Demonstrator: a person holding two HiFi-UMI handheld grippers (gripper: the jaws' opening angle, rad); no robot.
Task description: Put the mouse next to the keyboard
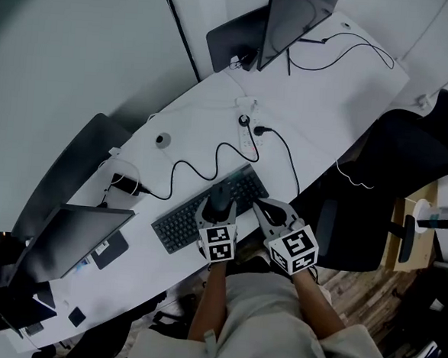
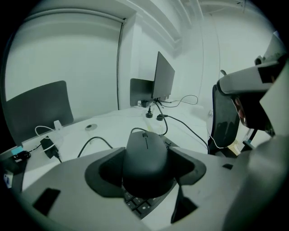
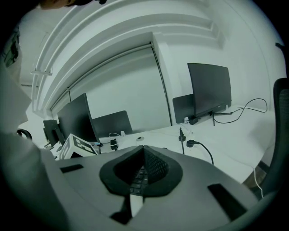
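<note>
A black mouse (image 1: 222, 196) is held just above the near end of the black keyboard (image 1: 199, 211), with my left gripper (image 1: 220, 206) shut on it. In the left gripper view the mouse (image 2: 145, 151) fills the space between the two pads, its sides pressed by them, and keyboard keys (image 2: 137, 205) show beneath. My right gripper (image 1: 262, 208) hangs over the keyboard's right end near the desk's front edge. In its own view the right gripper (image 3: 143, 151) has its jaws closed together with nothing in them, and keys (image 3: 137, 180) show through below.
A black cable (image 1: 202, 165) snakes across the white desk (image 1: 330, 90) behind the keyboard to a power strip (image 1: 247, 130). Monitors stand at the far end (image 1: 292, 18) and near left (image 1: 71, 236). A black office chair (image 1: 391, 194) sits right of the desk.
</note>
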